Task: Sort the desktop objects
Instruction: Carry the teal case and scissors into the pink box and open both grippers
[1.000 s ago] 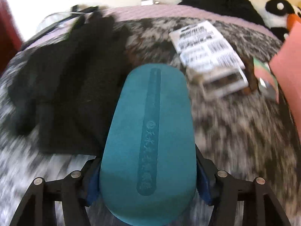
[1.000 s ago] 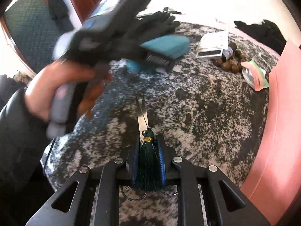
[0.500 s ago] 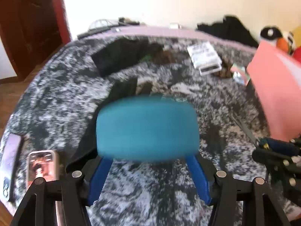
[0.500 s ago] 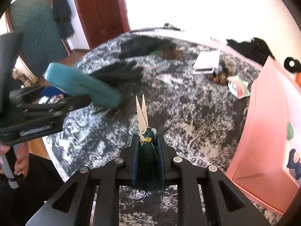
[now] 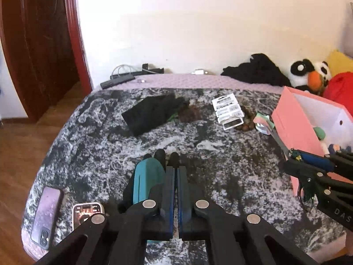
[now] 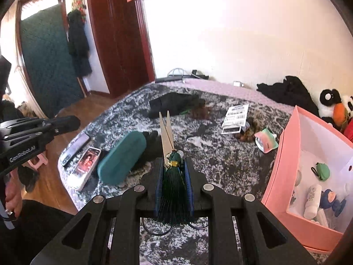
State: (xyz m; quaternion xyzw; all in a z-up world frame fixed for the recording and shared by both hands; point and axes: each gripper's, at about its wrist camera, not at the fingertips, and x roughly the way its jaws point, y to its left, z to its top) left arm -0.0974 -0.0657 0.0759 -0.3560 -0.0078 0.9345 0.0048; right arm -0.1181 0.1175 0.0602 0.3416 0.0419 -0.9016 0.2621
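Right gripper (image 6: 174, 172) grips scissors (image 6: 166, 132), blades pointing forward along its fingers.

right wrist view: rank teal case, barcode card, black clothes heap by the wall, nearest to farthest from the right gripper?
From the right gripper, shut on the scissors:
1. Teal case, just left of the fingers, on the blanket.
2. Barcode card, mid-blanket, ahead and right.
3. Black clothes heap, far right by the wall.
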